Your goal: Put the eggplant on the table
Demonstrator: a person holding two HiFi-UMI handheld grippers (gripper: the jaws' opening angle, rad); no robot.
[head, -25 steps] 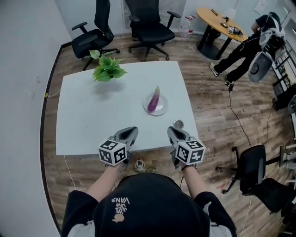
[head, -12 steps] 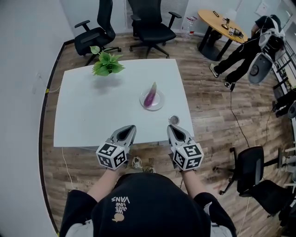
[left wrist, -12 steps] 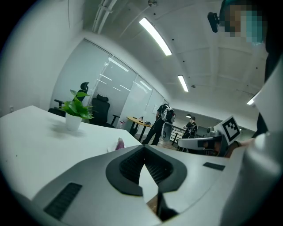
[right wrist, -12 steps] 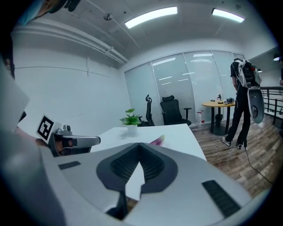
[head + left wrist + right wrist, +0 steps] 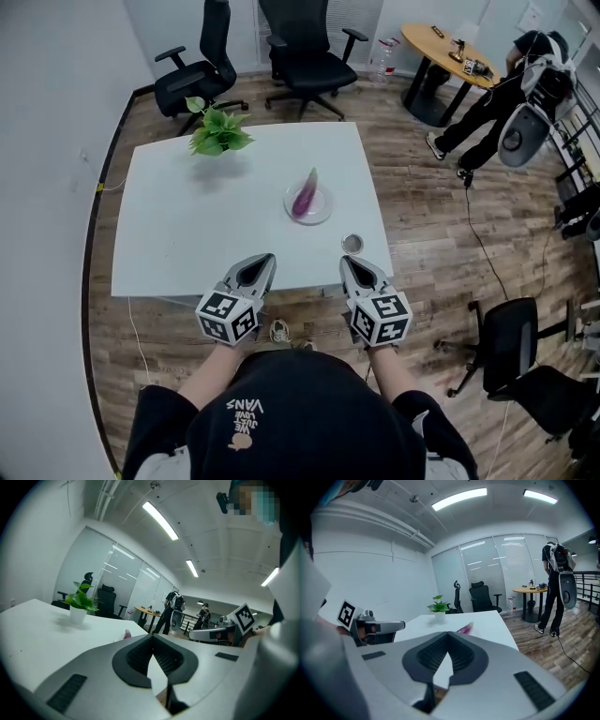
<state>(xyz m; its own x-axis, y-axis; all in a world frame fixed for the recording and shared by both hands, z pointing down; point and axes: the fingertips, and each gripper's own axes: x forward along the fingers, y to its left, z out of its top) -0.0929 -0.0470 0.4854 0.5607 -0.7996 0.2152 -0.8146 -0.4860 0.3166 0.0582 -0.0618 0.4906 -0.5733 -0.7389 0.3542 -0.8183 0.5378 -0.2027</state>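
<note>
Nearest, over the table's [image 5: 187, 234] front edge: left gripper [image 5: 262, 259] and right gripper [image 5: 349, 261], jaws of both pressed together, nothing between. Just ahead of the right one, a small round cup [image 5: 352, 244]. Farther in, eggplant [image 5: 306, 195] lying on a plate [image 5: 324, 210] (right of centre). Farthest, potted plant [image 5: 217, 132].

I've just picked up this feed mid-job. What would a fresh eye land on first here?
The purple eggplant stands out most, lying on a small plate right of centre on the white table. In the foreground the left gripper and the right gripper point at the table's near edge, jaws together with nothing between them. A green potted plant sits near the far edge, left of centre.
</note>
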